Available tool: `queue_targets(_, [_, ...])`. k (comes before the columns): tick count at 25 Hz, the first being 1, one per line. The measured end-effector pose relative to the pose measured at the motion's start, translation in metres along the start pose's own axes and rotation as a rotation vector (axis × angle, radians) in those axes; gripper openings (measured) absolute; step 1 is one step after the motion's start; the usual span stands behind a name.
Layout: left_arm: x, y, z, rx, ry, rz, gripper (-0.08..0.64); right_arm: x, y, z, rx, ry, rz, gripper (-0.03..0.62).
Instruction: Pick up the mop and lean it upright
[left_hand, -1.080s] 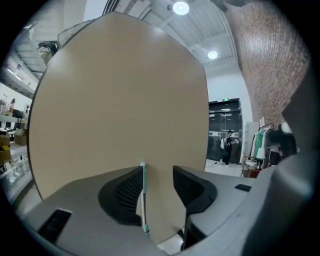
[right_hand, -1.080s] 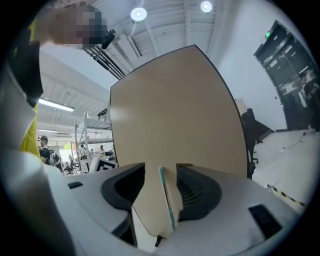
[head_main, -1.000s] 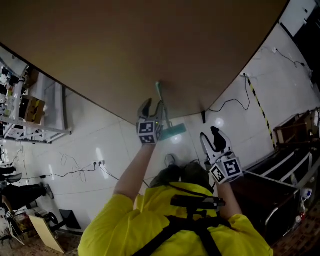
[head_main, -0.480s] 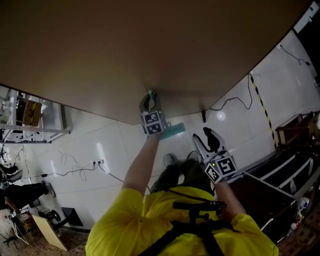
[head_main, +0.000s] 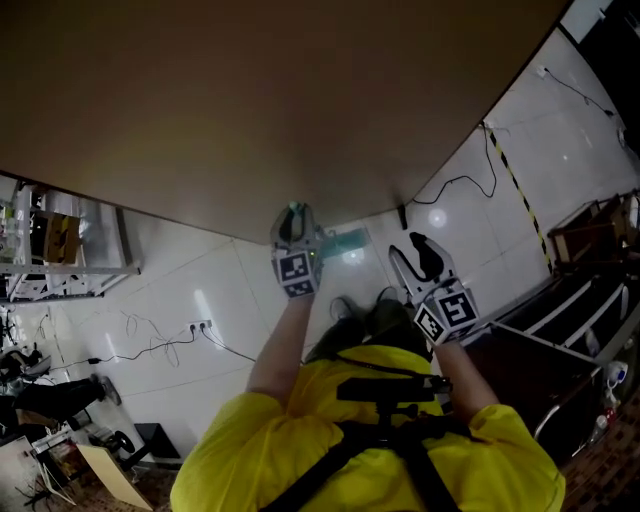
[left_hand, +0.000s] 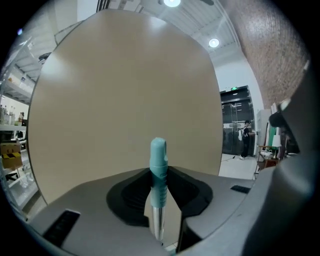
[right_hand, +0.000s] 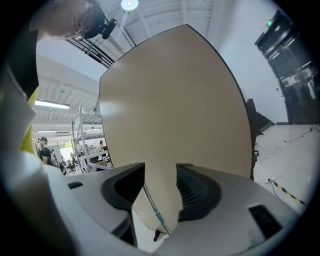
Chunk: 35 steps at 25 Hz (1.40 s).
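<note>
The mop has a silver pole with a teal grip (left_hand: 158, 165) and a teal head (head_main: 343, 243) on the white floor at the foot of a big brown panel (head_main: 300, 100). My left gripper (head_main: 293, 222) is up at the top of the pole, its jaws closing, and the black pads touch both sides of the teal grip, as the left gripper (left_hand: 159, 186) view shows. My right gripper (head_main: 418, 262) stands apart to the right, open and with nothing in it. Through the right gripper (right_hand: 160, 192) gap I see the mop pole (right_hand: 154, 207) slanting against the panel, farther off.
Black cables and a power strip (head_main: 198, 326) lie on the white tiled floor. Metal shelving (head_main: 60, 235) stands at the left. Dark furniture (head_main: 570, 330) fills the right side. A yellow-black tape line (head_main: 515, 195) runs along the floor at the right.
The left gripper's jaws have narrowed round the mop's grip, and it has shifted slightly up and left toward the panel. The right gripper has hardly moved.
</note>
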<state>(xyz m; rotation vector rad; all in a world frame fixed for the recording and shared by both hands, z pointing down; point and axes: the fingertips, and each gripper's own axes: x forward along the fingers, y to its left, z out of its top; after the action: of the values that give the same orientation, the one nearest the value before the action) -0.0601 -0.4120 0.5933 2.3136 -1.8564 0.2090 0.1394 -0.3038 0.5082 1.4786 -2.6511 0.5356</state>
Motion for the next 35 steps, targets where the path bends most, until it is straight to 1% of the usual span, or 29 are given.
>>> queue_targets(3, [-0.045,-0.012,0.029,0.012,-0.038,-0.042,0.103,-0.014,0.002,0.008,-0.024,-0.023,-0.013,0.206])
queue_targets(5, [-0.072,-0.019,0.058,0.026,-0.086,-0.067,0.103,-0.025,0.004,0.016,-0.040,-0.047,-0.022,0.206])
queue_targets(9, [-0.111,-0.014,0.132,0.012,-0.210,-0.098,0.103,-0.041,0.006,0.037,-0.062,-0.105,-0.039,0.206])
queue_targets(12, [-0.134,-0.008,0.193,0.030,-0.297,-0.122,0.101,-0.043,0.005,0.049,-0.079,-0.133,-0.042,0.206])
queue_targets(14, [-0.150,-0.010,0.228,0.042,-0.357,-0.143,0.101,-0.042,0.005,0.055,-0.084,-0.140,-0.039,0.206])
queue_targets(16, [-0.163,-0.014,0.252,0.055,-0.405,-0.168,0.101,-0.041,0.005,0.060,-0.083,-0.149,-0.038,0.206])
queue_targets(18, [-0.171,-0.017,0.263,0.064,-0.420,-0.190,0.100,-0.043,0.008,0.065,-0.082,-0.163,-0.039,0.206])
queue_targets(20, [-0.176,-0.019,0.261,0.066,-0.408,-0.196,0.100,-0.044,0.011,0.065,-0.083,-0.170,-0.038,0.206])
queue_targets(23, [-0.176,-0.016,0.254,0.078,-0.377,-0.175,0.100,-0.044,0.010,0.061,-0.079,-0.159,-0.037,0.206])
queue_targets(26, [-0.171,-0.010,0.242,0.067,-0.344,-0.172,0.100,-0.043,0.008,0.057,-0.069,-0.147,-0.038,0.206])
queue_targets(29, [-0.157,-0.001,0.208,0.042,-0.277,-0.165,0.098,-0.037,0.009,0.051,-0.060,-0.133,-0.029,0.204])
queue_targets(32, [-0.138,0.008,0.158,0.005,-0.207,-0.169,0.098,-0.030,0.015,0.043,-0.057,-0.109,-0.015,0.206])
queue_targets(35, [-0.123,0.016,0.119,0.014,-0.177,-0.153,0.098,-0.024,0.022,0.033,-0.050,-0.081,-0.001,0.206])
